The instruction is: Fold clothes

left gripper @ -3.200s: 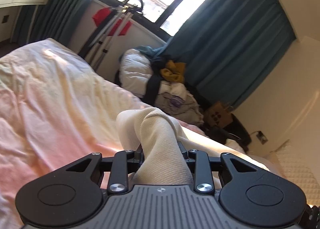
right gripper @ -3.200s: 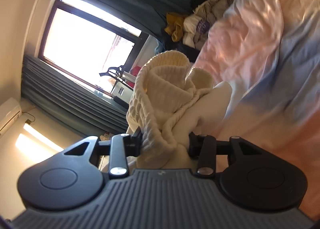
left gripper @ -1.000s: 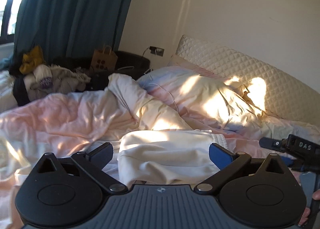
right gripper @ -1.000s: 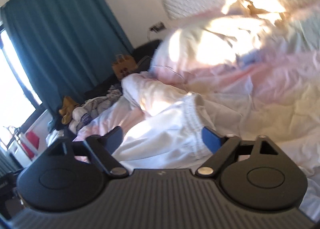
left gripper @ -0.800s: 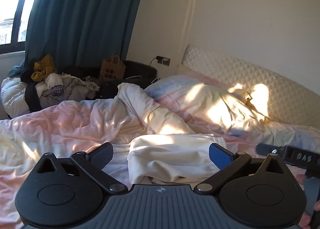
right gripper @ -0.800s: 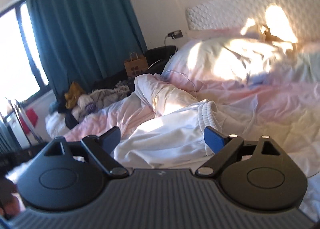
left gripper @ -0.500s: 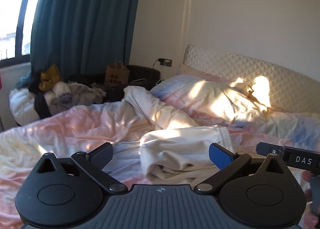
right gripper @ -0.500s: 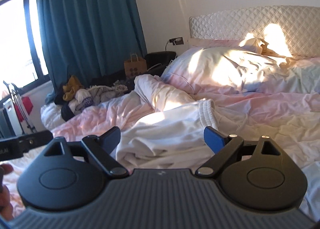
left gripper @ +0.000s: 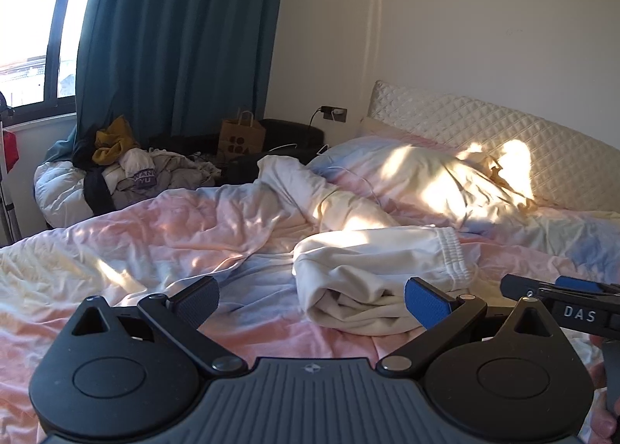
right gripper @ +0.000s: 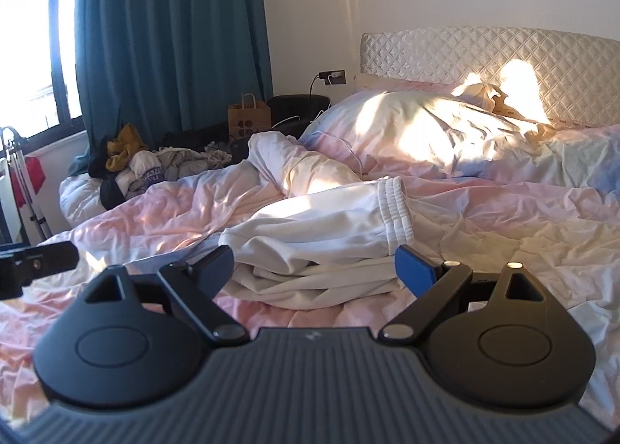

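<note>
— Where is the garment?

— I see the cream trousers point(left gripper: 383, 273) folded in a bundle on the pink duvet point(left gripper: 155, 234), elastic waistband toward the headboard point(left gripper: 503, 133) (sun falls on the top layer).

— And my grippers?

— My left gripper point(left gripper: 310, 298) has its jaws spread wide, holding nothing, just before the bundle. My right gripper point(right gripper: 312, 265) is spread too, empty, near the bundle's front edge. Behind, a clothes pile point(right gripper: 147, 164) lies under the teal curtain point(right gripper: 174, 37).
</note>
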### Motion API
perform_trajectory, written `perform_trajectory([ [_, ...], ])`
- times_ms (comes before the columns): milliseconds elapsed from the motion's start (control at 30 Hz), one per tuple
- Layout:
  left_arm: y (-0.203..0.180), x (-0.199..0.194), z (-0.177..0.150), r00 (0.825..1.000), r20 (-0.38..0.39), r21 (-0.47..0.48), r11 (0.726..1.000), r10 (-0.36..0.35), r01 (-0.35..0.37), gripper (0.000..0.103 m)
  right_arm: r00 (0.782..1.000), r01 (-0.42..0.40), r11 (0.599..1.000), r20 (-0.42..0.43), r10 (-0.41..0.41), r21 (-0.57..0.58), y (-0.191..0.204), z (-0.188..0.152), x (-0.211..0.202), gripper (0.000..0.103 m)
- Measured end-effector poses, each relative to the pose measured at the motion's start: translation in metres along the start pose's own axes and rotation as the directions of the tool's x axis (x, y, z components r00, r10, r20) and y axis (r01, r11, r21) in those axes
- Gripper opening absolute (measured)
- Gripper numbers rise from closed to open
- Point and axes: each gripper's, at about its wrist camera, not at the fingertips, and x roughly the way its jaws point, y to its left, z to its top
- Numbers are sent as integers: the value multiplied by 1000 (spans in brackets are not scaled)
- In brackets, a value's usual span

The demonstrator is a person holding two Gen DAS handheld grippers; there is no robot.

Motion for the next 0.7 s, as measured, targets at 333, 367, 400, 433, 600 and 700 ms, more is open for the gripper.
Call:
perform_trajectory([
  [333, -14, 1, -1, 1000, 2, 59, 998, 22, -22, 103, 1000, 8, 999, -7, -8, -35, 10, -2, -4, 92],
  [367, -14, 2, -1, 1000, 2, 59, 998, 23, -23, 103, 1000, 11, 999, -8, -11, -33, 10, -2, -4, 92],
  [400, -13, 2, -1, 1000, 1, 58, 998, 26, -26, 103, 1000, 12, 999, -9, -12, -33, 9, -3, -4, 92],
  [433, -13, 3, -1, 1000, 0, 57, 998, 28, -28, 103, 1000, 13, 999, -11, -13, -34, 9, -3, -4, 92],
  [600, -10, 6, -2, 999, -8, 54, 998, 33, -33, 103, 1000, 20, 999, -20, -21, -35, 10, -5, -1, 92],
  [700, -9, 7, -2, 999, -12, 53, 998, 37, -37, 103, 999, 28, 999, -15, -28, -43, 12, -4, -2, 92],
])
